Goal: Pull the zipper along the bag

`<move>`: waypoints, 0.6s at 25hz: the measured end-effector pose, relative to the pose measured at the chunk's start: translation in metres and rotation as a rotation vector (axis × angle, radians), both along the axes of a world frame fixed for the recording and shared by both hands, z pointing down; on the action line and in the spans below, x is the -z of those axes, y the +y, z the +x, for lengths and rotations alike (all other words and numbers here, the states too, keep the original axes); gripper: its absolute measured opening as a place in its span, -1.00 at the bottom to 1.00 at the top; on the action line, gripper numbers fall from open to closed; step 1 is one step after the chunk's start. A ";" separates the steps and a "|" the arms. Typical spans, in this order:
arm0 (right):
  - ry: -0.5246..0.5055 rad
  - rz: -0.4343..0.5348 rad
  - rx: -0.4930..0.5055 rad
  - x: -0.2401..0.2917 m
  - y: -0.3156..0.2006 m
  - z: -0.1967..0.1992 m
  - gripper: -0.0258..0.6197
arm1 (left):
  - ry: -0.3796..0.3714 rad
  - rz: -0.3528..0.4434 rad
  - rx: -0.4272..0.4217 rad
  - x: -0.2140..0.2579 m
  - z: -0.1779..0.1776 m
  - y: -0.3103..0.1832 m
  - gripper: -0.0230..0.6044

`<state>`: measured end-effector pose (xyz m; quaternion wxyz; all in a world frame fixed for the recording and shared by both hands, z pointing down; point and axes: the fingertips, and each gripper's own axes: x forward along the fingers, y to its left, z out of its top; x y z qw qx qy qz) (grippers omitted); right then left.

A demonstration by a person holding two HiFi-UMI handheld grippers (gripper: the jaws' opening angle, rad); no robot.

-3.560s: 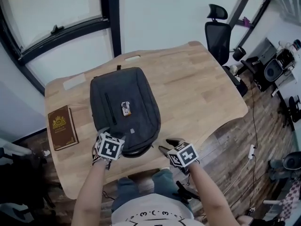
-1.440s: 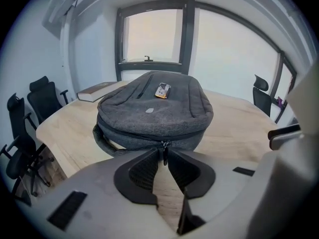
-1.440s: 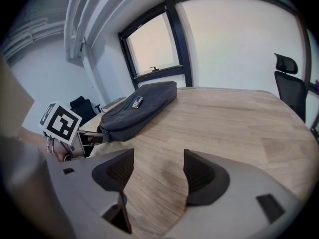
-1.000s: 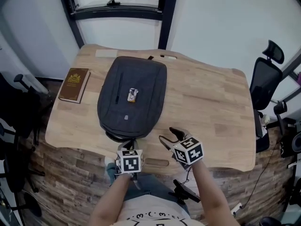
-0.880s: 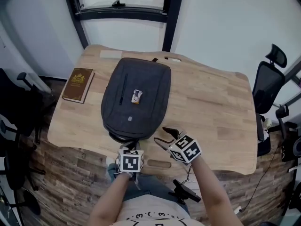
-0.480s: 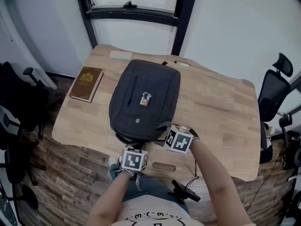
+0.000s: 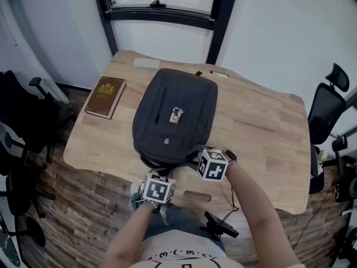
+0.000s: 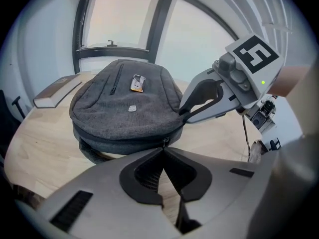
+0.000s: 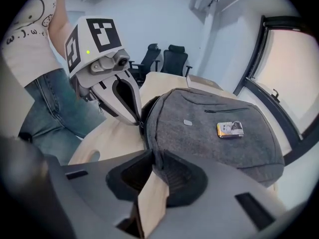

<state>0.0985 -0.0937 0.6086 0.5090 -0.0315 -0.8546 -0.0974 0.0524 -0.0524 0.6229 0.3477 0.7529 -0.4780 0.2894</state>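
The dark grey bag (image 7: 188,102) lay flat on the wooden table (image 7: 262,127), its near end at the edge closest to the person, so both grippers could reach it without stretching. The left gripper (image 8: 163,151) was closed with its tips right at the seam. As far as I could judge it had pinched the small zipper pull (image 8: 165,143), ready to drag it along the track. The right gripper (image 9: 153,156) had just been closing, and a fold of the bag's near edge now sat clamped between its pads, a little to the side of the other gripper. I took that as a brace, to keep the bag from sliding once the zipper was pulled.

From above, the marker cubes covered both sets of jaws. The pull itself was tiny and half buried under the tips, so the hold on it was a guess. I could not tell whether the zipper was open, and its run round the far end was out of sight. A brown book (image 7: 105,90) lay well apart.
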 end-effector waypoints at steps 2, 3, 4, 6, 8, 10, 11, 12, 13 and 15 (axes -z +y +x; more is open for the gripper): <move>0.001 0.008 0.001 0.001 0.000 0.000 -0.55 | -0.016 0.005 -0.026 0.001 -0.002 0.001 -0.87; 0.002 0.013 0.003 0.001 0.000 0.001 -0.55 | -0.026 0.010 -0.041 0.001 -0.003 0.001 -0.87; 0.004 0.015 0.005 0.001 0.001 0.001 -0.55 | -0.040 0.015 -0.057 0.001 -0.004 0.002 -0.87; 0.006 0.017 0.006 0.001 0.001 0.002 -0.56 | -0.074 0.016 -0.086 0.001 -0.010 0.004 -0.87; 0.008 0.017 0.006 0.001 0.001 0.003 -0.56 | -0.108 0.015 -0.095 0.000 -0.020 0.005 -0.87; 0.013 0.013 0.005 0.002 0.001 0.005 -0.56 | -0.136 0.018 -0.091 -0.001 -0.035 0.006 -0.87; 0.016 0.011 0.006 0.002 0.002 0.006 -0.57 | -0.144 0.020 -0.087 -0.001 -0.042 0.006 -0.87; 0.017 0.011 0.007 0.002 0.002 0.007 -0.57 | -0.151 0.022 -0.084 -0.001 -0.050 0.005 -0.87; 0.017 0.012 0.008 0.002 0.002 0.008 -0.57 | -0.160 0.024 -0.082 -0.001 -0.057 0.005 -0.87; 0.015 0.018 0.011 0.003 0.002 0.009 -0.58 | -0.182 0.026 -0.087 -0.001 -0.069 0.003 -0.87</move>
